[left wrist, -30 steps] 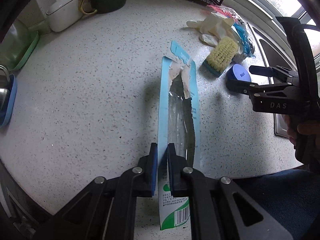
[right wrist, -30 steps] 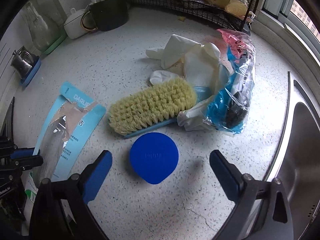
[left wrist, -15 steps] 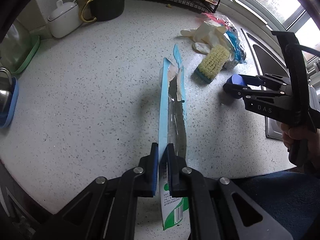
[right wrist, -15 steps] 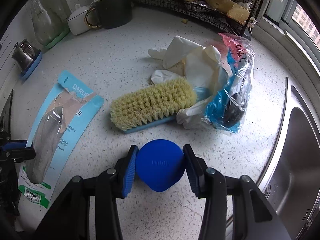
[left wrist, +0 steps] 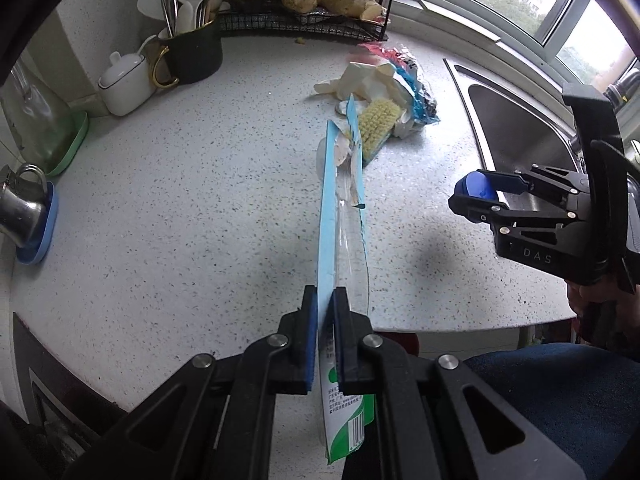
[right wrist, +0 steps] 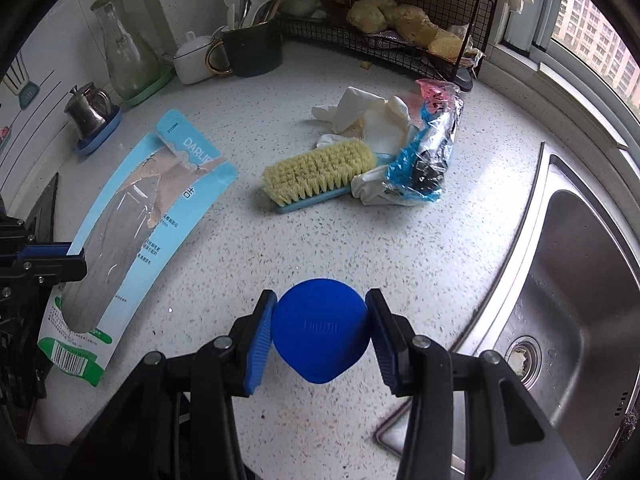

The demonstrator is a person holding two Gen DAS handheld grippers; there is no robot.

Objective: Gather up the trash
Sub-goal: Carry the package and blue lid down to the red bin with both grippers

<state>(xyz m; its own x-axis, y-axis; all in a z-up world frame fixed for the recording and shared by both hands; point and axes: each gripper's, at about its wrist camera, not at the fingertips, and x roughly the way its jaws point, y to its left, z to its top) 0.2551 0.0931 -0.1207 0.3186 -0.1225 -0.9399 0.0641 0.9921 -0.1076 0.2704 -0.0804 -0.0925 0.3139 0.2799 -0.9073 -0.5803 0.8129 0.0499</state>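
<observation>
My left gripper [left wrist: 324,300] is shut on a torn light-blue toothbrush package [left wrist: 334,216] and holds it edge-on above the counter; the package also shows in the right wrist view [right wrist: 132,224]. My right gripper [right wrist: 320,320] is shut on a round blue lid [right wrist: 320,334], lifted above the counter; the lid also shows in the left wrist view [left wrist: 474,188]. On the counter lie a yellow-bristled scrub brush [right wrist: 320,172], crumpled white gloves [right wrist: 368,116] and a blue and pink plastic wrapper [right wrist: 430,152].
A steel sink [right wrist: 576,280] is at the right. A dark green utensil mug [right wrist: 252,48], white sugar pot [right wrist: 196,58], glass carafe on a green tray [right wrist: 124,56], small metal jug [right wrist: 86,108] and wire rack [right wrist: 400,28] line the back.
My right gripper closed on the blue lid and lifted it off the counter. My left gripper raised the package higher and both pulled back from the counter.
</observation>
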